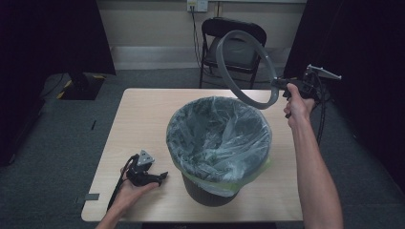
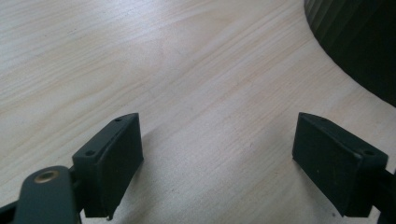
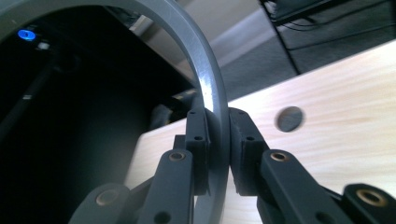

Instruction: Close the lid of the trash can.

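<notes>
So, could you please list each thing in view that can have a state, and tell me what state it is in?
Bin: upright on the table, open, lined.
Bag liner: spread inside the bin, folded over its rim.
Grey ring: off the bin, held tilted in the air.
Right gripper: jaws shut on the grey ring.
Left gripper: jaws open, empty, low over the table.
Folding chair: unfolded, unoccupied.

Bin (image 1: 217, 148) mid-table (image 1: 143, 114), ring (image 1: 243, 67) above right rear in right gripper (image 1: 282, 86), left gripper (image 1: 160, 176) left of bin.
</notes>
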`<act>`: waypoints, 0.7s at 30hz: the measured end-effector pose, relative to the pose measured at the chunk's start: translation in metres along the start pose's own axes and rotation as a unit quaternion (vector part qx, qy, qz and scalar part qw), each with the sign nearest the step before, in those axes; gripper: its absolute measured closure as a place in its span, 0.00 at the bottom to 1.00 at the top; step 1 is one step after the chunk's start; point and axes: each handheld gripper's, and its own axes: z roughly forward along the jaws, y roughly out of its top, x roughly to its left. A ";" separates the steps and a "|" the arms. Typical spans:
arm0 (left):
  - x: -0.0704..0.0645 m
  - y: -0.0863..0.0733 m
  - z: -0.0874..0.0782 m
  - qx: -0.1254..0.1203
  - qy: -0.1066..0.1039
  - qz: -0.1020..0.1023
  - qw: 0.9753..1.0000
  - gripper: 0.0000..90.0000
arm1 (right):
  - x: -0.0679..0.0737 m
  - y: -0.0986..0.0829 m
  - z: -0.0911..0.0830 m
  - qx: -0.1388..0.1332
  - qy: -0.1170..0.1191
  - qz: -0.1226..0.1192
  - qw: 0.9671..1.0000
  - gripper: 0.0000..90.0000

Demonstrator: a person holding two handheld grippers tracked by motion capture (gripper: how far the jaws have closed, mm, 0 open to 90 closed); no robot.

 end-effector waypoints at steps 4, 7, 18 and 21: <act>0.000 0.001 -0.001 -0.003 -0.005 -0.014 1.000 0.20 | 0.015 -0.002 -0.005 0.011 0.032 -0.022 0.999 0.89; -0.001 0.005 -0.006 -0.018 -0.023 -0.035 0.999 0.25 | 0.025 -0.006 -0.010 0.029 0.046 -0.044 0.998 0.89; -0.015 0.032 -0.026 -0.090 -0.037 -0.034 0.995 0.24 | 0.048 -0.027 -0.033 0.048 0.073 -0.095 0.992 0.89; -0.015 0.037 -0.032 -0.107 -0.042 -0.045 0.992 0.24 | 0.055 -0.035 -0.037 0.055 0.085 -0.108 0.989 0.89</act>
